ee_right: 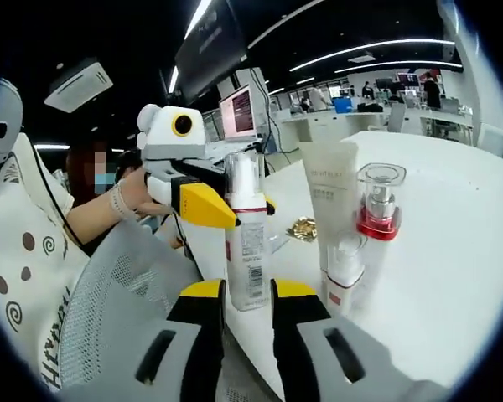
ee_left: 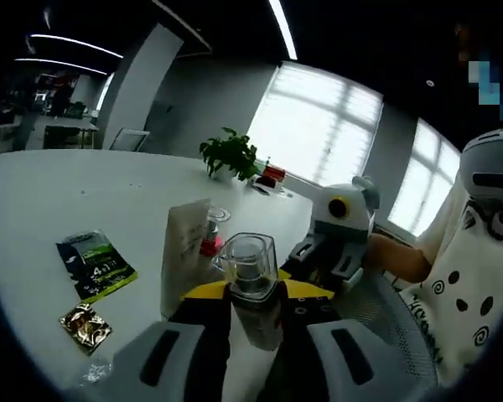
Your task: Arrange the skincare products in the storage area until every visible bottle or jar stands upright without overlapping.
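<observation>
- Left gripper [ee_left: 251,327] is clamped on a clear-capped pump bottle with a white labelled body [ee_right: 247,243]; the bottle's long axis is upright, over the white table [ee_left: 59,201] edge.
- Right gripper [ee_right: 247,314]: jaws narrowly parted just below the bottle's base; contact unclear.
- Beside it stand a white squeeze tube [ee_right: 331,197], a red-collared clear jar [ee_right: 379,201] and a small white pump bottle [ee_right: 344,268].
- A gold foil sachet [ee_left: 85,325] and a green sachet [ee_left: 96,264] lie flat nearby.

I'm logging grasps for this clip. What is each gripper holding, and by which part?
The left gripper grips the pump bottle near its upper body, just below the clear cap. The right gripper is open around the bottle's base, not clearly gripping.
</observation>
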Action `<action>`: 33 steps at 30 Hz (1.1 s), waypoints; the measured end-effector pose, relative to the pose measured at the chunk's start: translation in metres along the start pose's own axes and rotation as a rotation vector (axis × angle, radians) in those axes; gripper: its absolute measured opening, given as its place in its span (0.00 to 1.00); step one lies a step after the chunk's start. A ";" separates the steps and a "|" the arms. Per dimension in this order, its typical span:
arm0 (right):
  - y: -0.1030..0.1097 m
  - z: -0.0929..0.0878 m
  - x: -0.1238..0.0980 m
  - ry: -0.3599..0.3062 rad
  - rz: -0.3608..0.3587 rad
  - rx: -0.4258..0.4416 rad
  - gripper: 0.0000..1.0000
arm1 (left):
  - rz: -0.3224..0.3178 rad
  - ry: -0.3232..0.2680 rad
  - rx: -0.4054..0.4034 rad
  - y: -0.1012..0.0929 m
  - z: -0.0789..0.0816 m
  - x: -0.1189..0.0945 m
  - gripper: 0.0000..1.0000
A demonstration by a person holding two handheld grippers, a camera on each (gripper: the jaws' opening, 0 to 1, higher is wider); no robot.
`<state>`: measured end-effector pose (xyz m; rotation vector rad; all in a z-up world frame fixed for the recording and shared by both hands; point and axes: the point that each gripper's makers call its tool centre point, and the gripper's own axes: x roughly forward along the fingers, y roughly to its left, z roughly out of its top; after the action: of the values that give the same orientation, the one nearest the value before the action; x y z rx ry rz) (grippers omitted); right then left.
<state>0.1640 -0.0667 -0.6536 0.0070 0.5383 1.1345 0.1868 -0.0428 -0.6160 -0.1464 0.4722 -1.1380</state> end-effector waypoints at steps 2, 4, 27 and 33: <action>-0.001 0.002 -0.002 -0.008 0.001 0.007 0.20 | 0.016 0.034 0.022 0.003 -0.007 0.006 0.17; 0.001 0.006 0.000 -0.017 0.001 0.003 0.19 | 0.048 0.091 0.086 0.009 -0.016 0.012 0.17; -0.025 0.026 0.037 -0.030 -0.184 0.045 0.21 | 0.143 0.237 0.261 0.025 -0.046 0.031 0.17; -0.021 0.032 0.047 -0.033 -0.185 -0.011 0.21 | 0.167 0.261 0.317 0.026 -0.048 0.030 0.18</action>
<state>0.2093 -0.0270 -0.6499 -0.0331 0.4924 0.9552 0.1982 -0.0529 -0.6768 0.3160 0.5173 -1.0568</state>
